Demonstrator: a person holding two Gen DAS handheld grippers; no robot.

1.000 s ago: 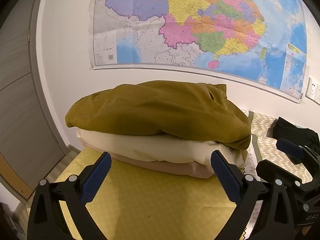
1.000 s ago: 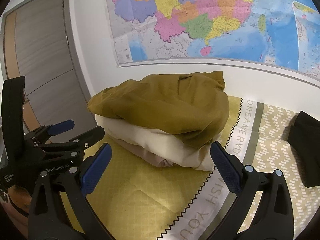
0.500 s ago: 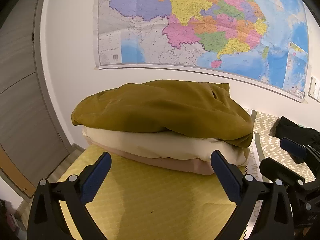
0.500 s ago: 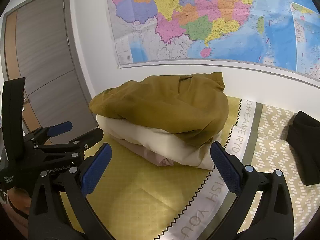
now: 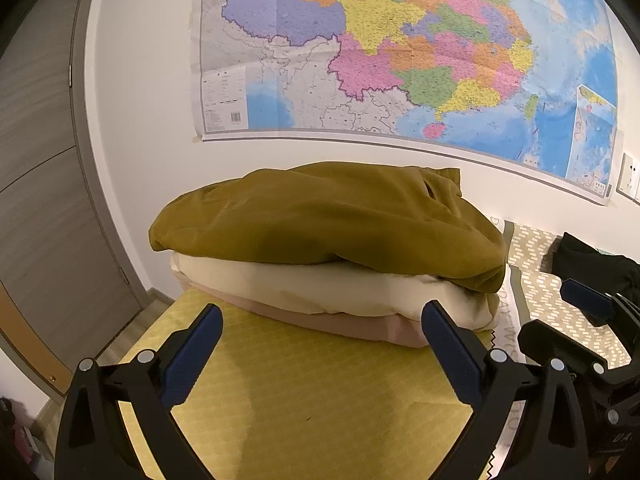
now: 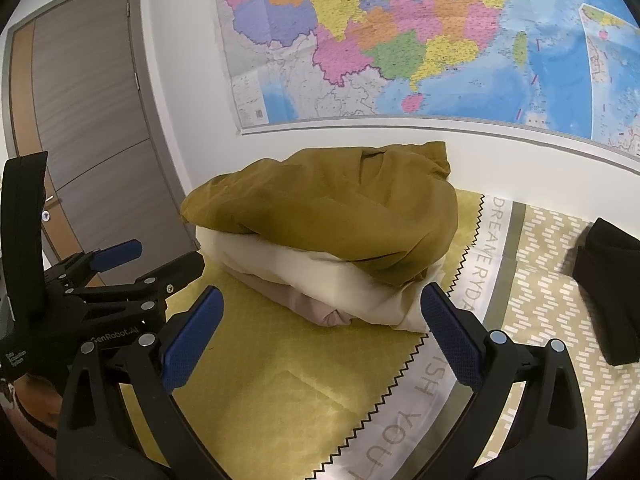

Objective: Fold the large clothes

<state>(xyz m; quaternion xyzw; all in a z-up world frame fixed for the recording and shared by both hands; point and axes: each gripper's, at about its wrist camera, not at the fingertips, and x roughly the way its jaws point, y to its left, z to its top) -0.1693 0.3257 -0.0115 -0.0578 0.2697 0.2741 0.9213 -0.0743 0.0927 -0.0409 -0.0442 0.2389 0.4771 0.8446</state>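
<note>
**Hovering with both grippers empty before the folded stack**

Looking from the left wrist: left gripper (image 5: pixel 322 320) spread wide, blue pads (image 5: pixel 192 354) well apart, nothing held between them. Just beyond the fingertips, a stack of three folded clothes on the yellow patterned cloth (image 5: pixel 320 392): olive-brown garment (image 5: pixel 328 216) on top, cream garment (image 5: pixel 320 288) under it, pinkish-beige garment (image 5: pixel 352 326) at the bottom, touching the cloth. No contact seen between fingers and stack. At the right edge, part of the right gripper (image 5: pixel 576 332), also with a wide gap. Behind it, a dark garment (image 5: pixel 592 260) lying apart on a beige section with white dashes (image 5: pixel 536 248). Above, a large coloured map (image 5: pixel 400 52) on the white wall; at the left, a grey door (image 5: pixel 36 160).

Looking from the right wrist: right gripper (image 6: pixel 320 318) fully spread too, holding nothing. Same stack ahead and a little to the left, olive-brown garment (image 6: pixel 332 208) over cream garment (image 6: pixel 320 276) over pinkish-beige garment (image 6: pixel 316 312), resting on the yellow patterned cloth (image 6: pixel 280 392). To the right of the stack, a white band with grey letters (image 6: pixel 476 280) and a black zigzag border. Dark garment (image 6: pixel 612 280) at the far right, well apart from the stack. Left gripper (image 6: pixel 152 260) visible at the left side, fingers apart and empty, near the stack's left end but not touching it as far as can be told. Map (image 6: pixel 420 36) and door (image 6: pixel 92 120) behind.
</note>
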